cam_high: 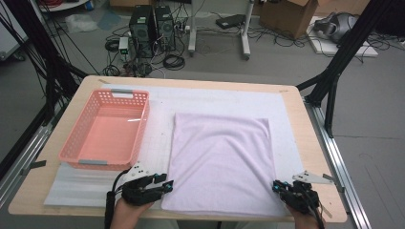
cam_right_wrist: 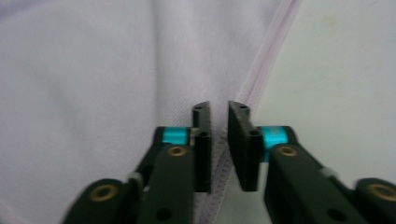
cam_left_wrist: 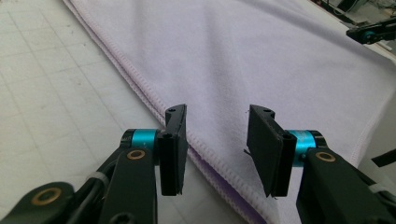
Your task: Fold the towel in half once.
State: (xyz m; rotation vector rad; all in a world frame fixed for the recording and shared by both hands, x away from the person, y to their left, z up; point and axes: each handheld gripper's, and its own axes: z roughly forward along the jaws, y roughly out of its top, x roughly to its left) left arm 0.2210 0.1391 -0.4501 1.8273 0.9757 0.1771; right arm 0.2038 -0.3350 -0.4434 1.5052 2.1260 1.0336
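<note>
while the left gripper [cam_left_wrist: 217, 140] gapes, the right gripper [cam_right_wrist: 219, 135] pinches the soft lilac towel's [cam_high: 222, 157] stitched hem

This is a lab or robotics test room. Two black computer towers [cam_high: 153, 28] stand on the grey floor amid tangled cables [cam_high: 174, 61], with a cardboard box [cam_high: 290, 16] behind. Black metal frame struts [cam_high: 341, 62] flank the wooden bench [cam_high: 310, 143], which carries a white gridded mat [cam_high: 286, 124].

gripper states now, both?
Left hand-held gripper: open, astride the towel edge.
Right hand-held gripper: nearly shut at the towel hem; grip cannot be told.
</note>
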